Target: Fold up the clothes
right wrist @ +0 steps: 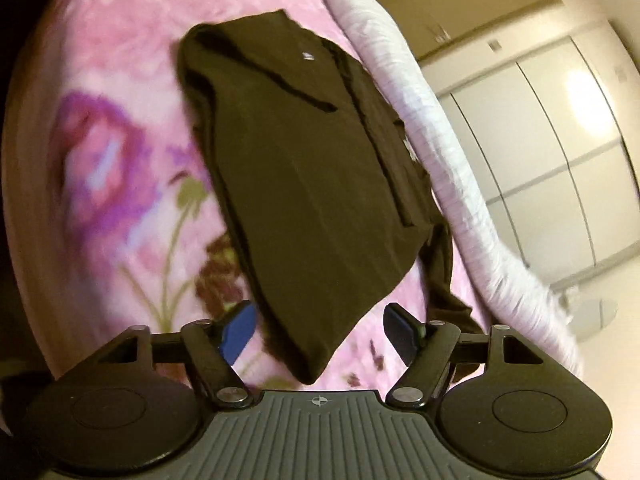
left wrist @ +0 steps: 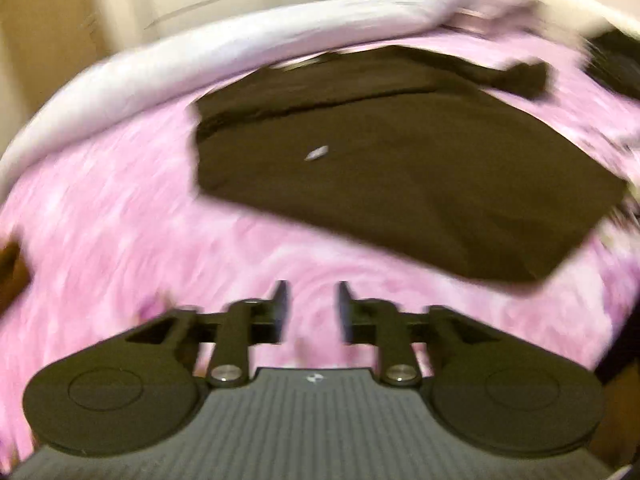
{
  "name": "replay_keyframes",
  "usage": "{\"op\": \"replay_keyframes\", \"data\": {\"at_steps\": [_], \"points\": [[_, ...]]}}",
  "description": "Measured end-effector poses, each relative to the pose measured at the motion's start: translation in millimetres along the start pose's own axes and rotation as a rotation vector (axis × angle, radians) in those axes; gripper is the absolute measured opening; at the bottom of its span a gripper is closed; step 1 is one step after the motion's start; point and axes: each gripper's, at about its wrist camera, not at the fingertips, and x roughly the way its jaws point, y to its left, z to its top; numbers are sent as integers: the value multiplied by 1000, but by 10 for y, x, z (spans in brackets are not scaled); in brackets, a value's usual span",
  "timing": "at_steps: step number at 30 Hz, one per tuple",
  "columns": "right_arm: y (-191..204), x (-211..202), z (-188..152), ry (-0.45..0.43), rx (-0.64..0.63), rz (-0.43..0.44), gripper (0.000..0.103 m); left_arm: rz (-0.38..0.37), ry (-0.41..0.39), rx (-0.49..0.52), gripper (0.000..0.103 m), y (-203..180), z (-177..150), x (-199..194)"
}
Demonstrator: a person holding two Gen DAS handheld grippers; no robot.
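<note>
A dark brown garment (left wrist: pixel 400 168) with a small white logo lies partly folded on a pink flowered blanket (left wrist: pixel 120 208), one sleeve trailing at its far right. My left gripper (left wrist: pixel 312 304) hovers over bare blanket just short of the garment's near edge, its jaws apart with nothing between them. In the right wrist view the garment (right wrist: pixel 312 168) runs lengthwise toward me on the blanket (right wrist: pixel 100 160). Its near corner reaches between the blue pads (right wrist: pixel 240 330) of my right gripper (right wrist: pixel 320 328). Those jaws stand wide and neither pad touches the cloth.
A white ribbed quilt (left wrist: pixel 160 68) is bunched along the blanket's far side (right wrist: pixel 440 140). Beyond it stand pale wardrobe doors (right wrist: pixel 540 140). Another dark cloth (left wrist: pixel 616 64) lies at the far right, and a brown object (left wrist: pixel 12 272) shows at the left edge.
</note>
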Motion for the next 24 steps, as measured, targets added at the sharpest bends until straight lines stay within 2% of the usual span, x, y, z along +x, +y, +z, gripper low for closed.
{"op": "replay_keyframes", "data": {"at_steps": [1,4,6,7,8,9,10,11,15,17,20,21,22,24], "points": [[12,12,-11,-12,-17,-7,71,-15,-22,95,45,-71,60,11],[-21,82,-54,-28,-16,1,70,-28,-116,495,49,-323,256,111],[-62,127,-66,-25,-11,14,57,-21,-162,771,50,-480,356,240],[-82,149,-69,-22,-10,21,54,-38,-186,912,53,-518,381,314],[-86,162,-73,-22,-11,28,46,-55,-211,1053,56,-555,405,389],[-81,170,-76,-22,-13,34,43,-73,-235,1194,61,-592,429,463],[-77,178,-79,-22,-15,41,42,-91,-259,1335,61,-630,453,537],[-72,186,-83,-23,-17,47,41,-126,-260,1463,61,-644,468,618],[-74,219,-92,-28,-12,63,41,-224,-219,1840,60,-712,543,956],[-99,247,-89,-30,5,65,41,-265,-204,1971,60,-731,584,1092],[-155,285,-85,-31,29,76,41,-348,-169,2082,64,-725,711,1197],[-163,285,-86,-33,34,81,41,-373,-129,2085,55,-744,750,1206],[-165,281,-88,-36,38,85,41,-400,-66,2078,37,-766,797,1216],[-175,274,-87,-39,46,97,41,-426,22,2075,20,-754,791,1219]]}}
